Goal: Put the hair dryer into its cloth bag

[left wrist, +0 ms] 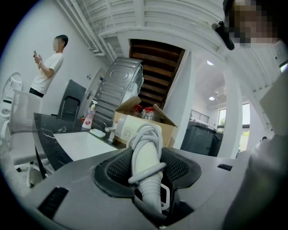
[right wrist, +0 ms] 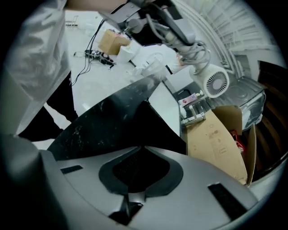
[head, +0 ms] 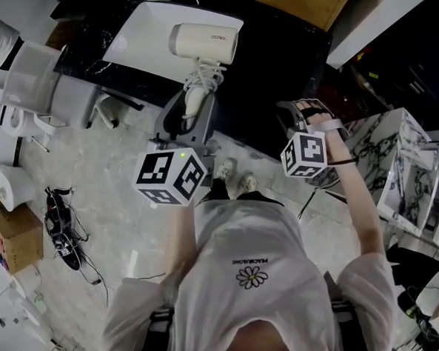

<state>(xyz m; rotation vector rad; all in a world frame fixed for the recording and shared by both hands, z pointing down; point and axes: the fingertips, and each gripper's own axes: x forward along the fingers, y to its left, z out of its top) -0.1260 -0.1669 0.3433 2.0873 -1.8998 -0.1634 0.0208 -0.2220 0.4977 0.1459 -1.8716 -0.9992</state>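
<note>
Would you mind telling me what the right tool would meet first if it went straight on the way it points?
Most likely the black marble tabletop, which fills the view just beyond the shut, empty right tool. Depth is unclear, but nothing shows in between.

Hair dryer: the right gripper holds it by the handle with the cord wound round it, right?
No. The left gripper holds the hair dryer by the handle, cord wound round it, as the left gripper view shows. The right gripper is shut and empty.
</note>
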